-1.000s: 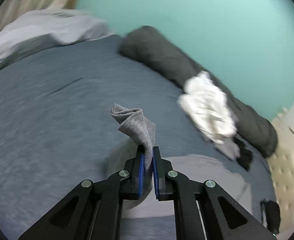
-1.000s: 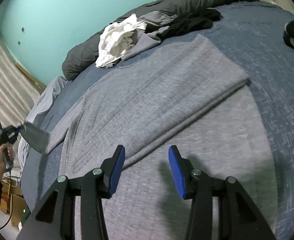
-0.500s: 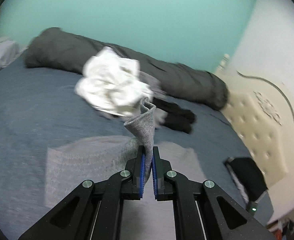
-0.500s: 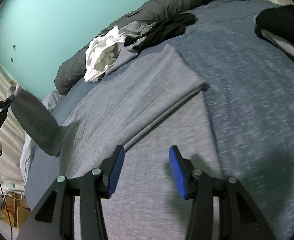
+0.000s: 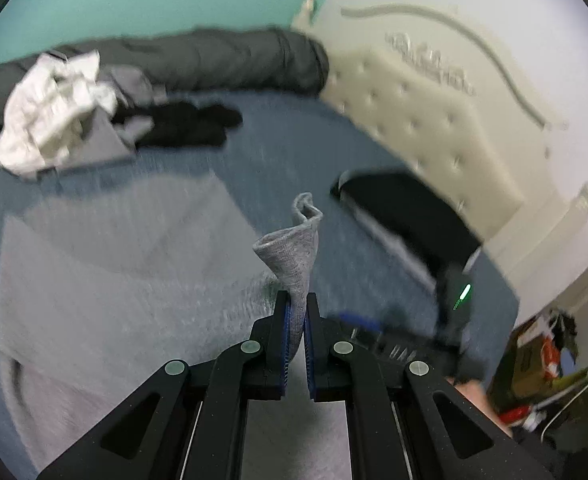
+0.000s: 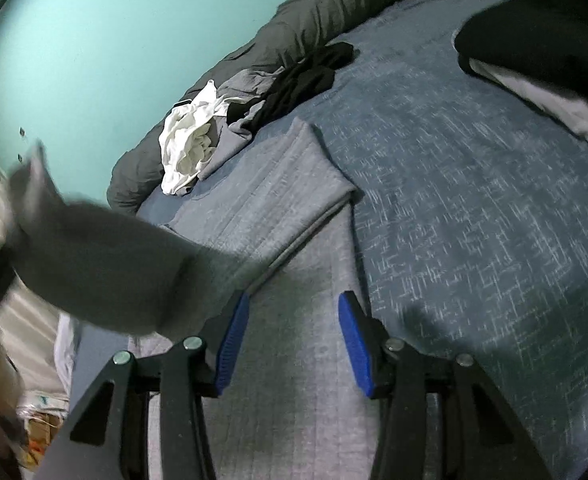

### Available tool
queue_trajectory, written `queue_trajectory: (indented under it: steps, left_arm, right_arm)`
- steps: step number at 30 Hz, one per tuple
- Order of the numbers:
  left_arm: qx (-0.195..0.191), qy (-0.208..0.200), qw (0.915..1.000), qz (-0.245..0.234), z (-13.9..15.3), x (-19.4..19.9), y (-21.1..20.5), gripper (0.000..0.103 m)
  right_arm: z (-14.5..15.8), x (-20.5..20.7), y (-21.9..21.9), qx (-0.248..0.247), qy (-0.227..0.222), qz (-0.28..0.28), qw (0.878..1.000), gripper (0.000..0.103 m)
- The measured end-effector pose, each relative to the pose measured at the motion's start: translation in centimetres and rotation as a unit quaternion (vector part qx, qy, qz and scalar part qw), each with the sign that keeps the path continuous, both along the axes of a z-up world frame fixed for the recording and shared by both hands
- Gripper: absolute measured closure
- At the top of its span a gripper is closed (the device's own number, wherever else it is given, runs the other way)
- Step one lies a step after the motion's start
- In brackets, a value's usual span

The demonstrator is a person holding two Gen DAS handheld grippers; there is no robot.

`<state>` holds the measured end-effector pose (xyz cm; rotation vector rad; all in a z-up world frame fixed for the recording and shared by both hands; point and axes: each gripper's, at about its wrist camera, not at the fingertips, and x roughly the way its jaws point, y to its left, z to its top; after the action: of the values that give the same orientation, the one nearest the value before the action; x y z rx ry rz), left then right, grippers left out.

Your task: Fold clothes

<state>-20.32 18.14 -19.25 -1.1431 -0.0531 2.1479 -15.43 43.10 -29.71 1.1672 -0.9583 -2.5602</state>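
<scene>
Your left hand-held gripper (image 5: 296, 322) is clamped on a corner of the light grey knit garment (image 5: 106, 264), pinched fabric sticking up past the blue pads, rest of it spread flat on the blue-grey bed cover (image 5: 294, 152). Your right hand-held gripper (image 6: 292, 340) has its jaws spread wide, nothing between them, hovering over the same garment (image 6: 290, 360); a lifted grey flap (image 6: 106, 264) hangs blurred at the left of that view. Crumpled white cloth (image 6: 188, 142) and black clothing (image 6: 298, 78) lie near the dark grey rolled duvet (image 6: 334, 0); cream tufted headboard (image 5: 426, 120) beyond
</scene>
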Motion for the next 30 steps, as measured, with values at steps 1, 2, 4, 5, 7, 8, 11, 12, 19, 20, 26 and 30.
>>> queue_trajectory:
  steps: [1, 2, 4, 5, 7, 8, 11, 12, 19, 20, 26, 30]
  left_arm:
    - [-0.013, -0.009, 0.9999, -0.002, -1.5, 0.1, 0.6, 0.096]
    - [-0.023, -0.016, 0.9996, -0.001, -2.5, 0.4, 0.8, 0.096]
    - [-0.038, -0.026, 0.9989, 0.006, -4.2, 0.5, 1.0, 0.095]
    - [-0.043, -0.029, 0.9986, 0.009, -4.7, 0.5, 0.9, 0.094]
    - [-0.045, -0.036, 0.9982, 0.017, -5.4, 0.4, 0.4, 0.085]
    - [-0.04, -0.037, 0.9983, 0.02, -5.3, 0.5, -0.2, 0.075]
    - [-0.036, -0.03, 0.9983, 0.033, -4.7, 0.4, -2.4, 0.061]
    - [-0.038, -0.027, 0.9982, 0.039, -4.5, 0.3, -3.3, 0.061]
    - [-0.067, -0.021, 0.9939, 0.086, -4.4, -1.3, -9.1, 0.06]
    - [-0.07, -0.025, 0.9923, 0.099, -4.7, -1.8, -10.3, 0.059]
    - [-0.081, -0.047, 0.9757, 0.198, -6.1, -5.8, -19.5, 0.058]
    - [-0.069, -0.065, 0.9577, 0.272, -7.5, -8.7, -25.9, 0.058]
  right_arm:
    - [-0.1, 0.1, 0.1, -0.002, -0.001, 0.001, 1.0, 0.056]
    - [-0.2, 0.2, 0.1, -0.001, -0.003, 0.002, 1.0, 0.056]
    - [-0.4, 0.2, 0.2, -0.005, -0.009, 0.003, 1.0, 0.056]
    - [-0.5, 0.1, 0.2, -0.007, -0.013, 0.004, 1.0, 0.056]
    - [-0.7, 0.1, 0.2, -0.009, -0.017, 0.008, 1.0, 0.056]
    - [-0.8, -0.1, 0.1, -0.008, -0.018, 0.011, 1.0, 0.056]
    - [-0.9, -0.3, -0.1, -0.007, -0.022, 0.02, 1.0, 0.052]
    - [-1.0, -0.4, -0.1, -0.007, -0.022, 0.021, 1.0, 0.047]
    - [-1.5, -0.8, -0.7, 0.001, -0.036, 0.025, 0.999, 0.044]
    - [-1.6, -0.8, -0.8, 0.001, -0.04, 0.027, 0.999, 0.044]
    - [-2.0, -0.8, -0.7, 0.004, -0.048, 0.02, 0.999, 0.044]
    - [-2.0, -1.0, -0.6, 0.001, -0.045, 0.015, 0.999, 0.043]
